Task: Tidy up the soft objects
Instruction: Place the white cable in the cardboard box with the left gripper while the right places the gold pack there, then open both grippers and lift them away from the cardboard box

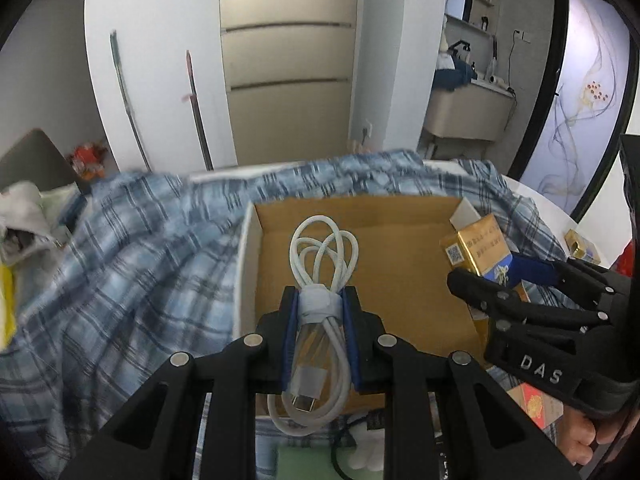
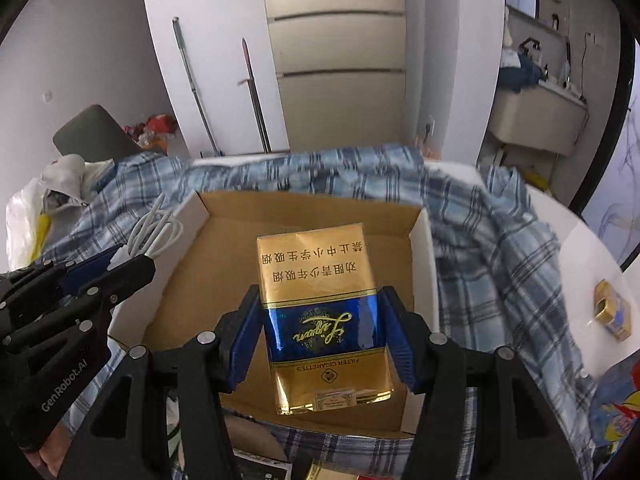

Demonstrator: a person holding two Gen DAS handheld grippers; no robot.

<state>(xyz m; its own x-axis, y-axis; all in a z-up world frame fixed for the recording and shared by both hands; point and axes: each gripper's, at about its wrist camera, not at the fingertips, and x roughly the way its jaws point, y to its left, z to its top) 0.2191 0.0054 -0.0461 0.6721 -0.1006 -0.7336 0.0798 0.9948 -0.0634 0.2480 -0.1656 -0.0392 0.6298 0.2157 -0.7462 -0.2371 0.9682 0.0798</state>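
Observation:
My left gripper is shut on a coiled white USB cable, held over the open cardboard box. My right gripper is shut on a gold and blue cigarette pack, held over the same box. In the left wrist view the right gripper and its pack are at the box's right side. In the right wrist view the left gripper with the cable is at the box's left wall.
A blue plaid shirt lies crumpled around the box, also in the right wrist view. A small gold box sits on the white table at right. A plastic bag with clutter lies at left. Wardrobe doors stand behind.

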